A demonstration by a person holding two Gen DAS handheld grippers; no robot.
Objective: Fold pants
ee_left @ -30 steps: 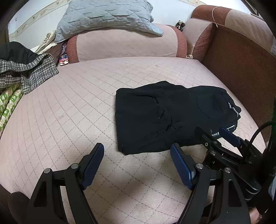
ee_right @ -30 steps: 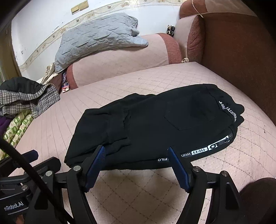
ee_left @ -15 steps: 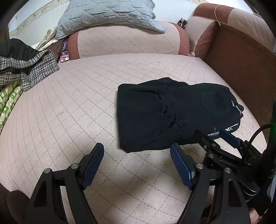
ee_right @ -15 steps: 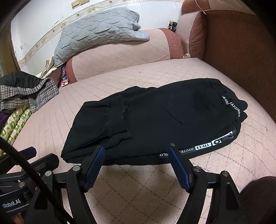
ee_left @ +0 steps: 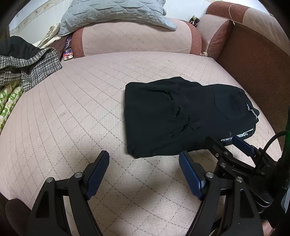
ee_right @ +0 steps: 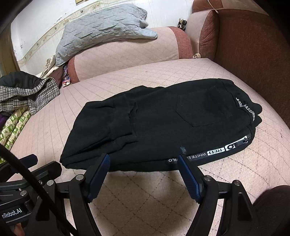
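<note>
Fingers (ee_left: 98, 171) of the left gripper (ee_left: 144, 172) are spread wide and hold nothing; they hover low over the sofa (ee_left: 72, 112), just in front of the pants (ee_left: 181, 116). The right gripper (ee_right: 143, 174) is also wide open and empty, its fingers (ee_right: 188, 177) at the near edge of the pants (ee_right: 163, 127), whether touching I cannot tell. The folded black pants lie flat on the seat. Compared with a second ago, both grippers have drawn back a little. Further away are a checked cloth (ee_left: 30, 67) and a grey pillow (ee_left: 112, 14).
</note>
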